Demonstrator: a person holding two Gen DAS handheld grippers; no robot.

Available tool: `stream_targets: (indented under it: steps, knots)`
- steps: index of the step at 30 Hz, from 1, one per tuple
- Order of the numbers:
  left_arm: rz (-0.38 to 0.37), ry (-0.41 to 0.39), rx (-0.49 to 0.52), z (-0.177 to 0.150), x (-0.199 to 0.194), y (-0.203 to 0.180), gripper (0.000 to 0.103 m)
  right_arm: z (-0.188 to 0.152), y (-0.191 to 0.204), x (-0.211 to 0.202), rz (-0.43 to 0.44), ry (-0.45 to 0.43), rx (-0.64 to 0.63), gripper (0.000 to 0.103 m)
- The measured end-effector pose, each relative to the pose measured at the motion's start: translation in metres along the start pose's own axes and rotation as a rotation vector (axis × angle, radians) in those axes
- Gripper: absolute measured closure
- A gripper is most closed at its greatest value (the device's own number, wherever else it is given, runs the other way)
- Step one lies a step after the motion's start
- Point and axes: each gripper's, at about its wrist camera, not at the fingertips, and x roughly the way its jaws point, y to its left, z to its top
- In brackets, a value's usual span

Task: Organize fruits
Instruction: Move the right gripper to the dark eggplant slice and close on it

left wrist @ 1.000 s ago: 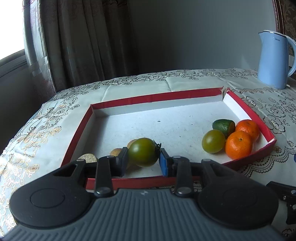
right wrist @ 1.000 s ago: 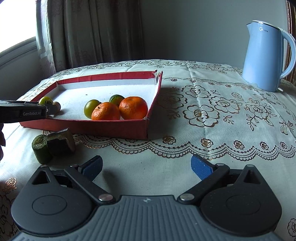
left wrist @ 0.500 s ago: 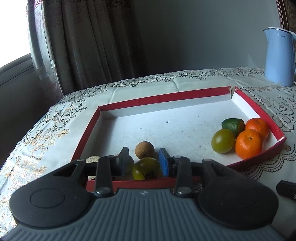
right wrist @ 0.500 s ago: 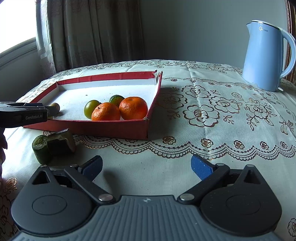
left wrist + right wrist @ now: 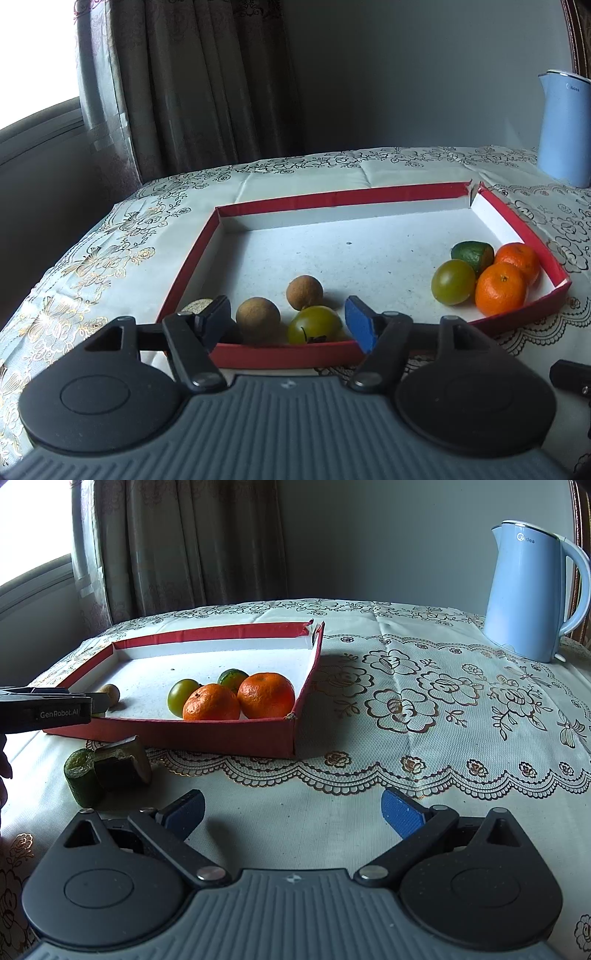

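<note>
A red-rimmed white tray lies on the table. My left gripper is open over its near rim. A green tomato lies in the tray between the fingers, loose. Two brown longans sit beside it. At the tray's right corner are another green tomato, a dark green fruit and two tangerines. My right gripper is open and empty above the tablecloth, in front of the tray. The left gripper shows in the right wrist view.
A cucumber piece and a dark wedge lie on the cloth in front of the tray. A blue kettle stands at the back right. Curtains hang behind the table. A round pale slice lies at the tray's near left corner.
My left gripper lowered the green tomato into the tray beside the longans, opened and released it, then drew back a little. The right gripper has not moved.
</note>
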Motion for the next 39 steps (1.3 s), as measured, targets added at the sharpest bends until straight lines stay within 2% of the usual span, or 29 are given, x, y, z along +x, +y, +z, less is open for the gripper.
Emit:
stream_targets:
  steps: [2,4,11,15,19,21,22,25,28,31,34,39]
  knots:
    - [0.006,-0.009,-0.008,-0.001,-0.008,0.004,0.024,0.0,0.0,0.0,0.0,0.0,0.0,0.0]
    - [0.017,-0.019,-0.016,-0.003,-0.016,0.007,0.018,0.0,0.0,0.0,0.0,0.0,0.0,0.0]
    - [0.032,-0.015,-0.056,-0.018,-0.042,0.026,0.0,0.0,0.0,0.0,0.001,-0.001,0.001,0.0]
    - [0.035,0.009,-0.097,-0.031,-0.049,0.04,0.0,-0.001,0.0,0.0,-0.004,0.0,-0.001,0.0]
    - [0.08,0.04,-0.138,-0.049,-0.048,0.059,0.0,-0.001,0.001,0.0,-0.013,0.0,-0.007,0.001]
    - [0.104,0.064,-0.178,-0.058,-0.046,0.07,0.0,-0.001,0.0,-0.002,-0.017,-0.009,-0.001,0.001]
    - [0.094,0.085,-0.218,-0.06,-0.045,0.077,0.0,-0.002,0.0,-0.003,-0.013,-0.017,0.003,0.001]
    - [0.077,0.082,-0.31,-0.065,-0.047,0.092,0.0,-0.003,0.0,-0.01,0.026,-0.062,-0.005,0.001]
    - [0.077,0.1,-0.313,-0.065,-0.046,0.092,0.0,-0.006,0.006,-0.023,0.087,-0.132,-0.01,0.001]
    - [0.092,0.101,-0.289,-0.065,-0.047,0.088,0.0,-0.008,0.025,-0.031,0.156,-0.147,-0.056,0.002]
    - [0.091,0.089,-0.287,-0.066,-0.048,0.088,0.0,-0.011,0.05,-0.038,0.143,-0.195,-0.155,0.002]
    - [0.081,0.097,-0.307,-0.066,-0.047,0.092,0.0,-0.007,0.069,-0.029,0.12,-0.155,-0.233,0.002]
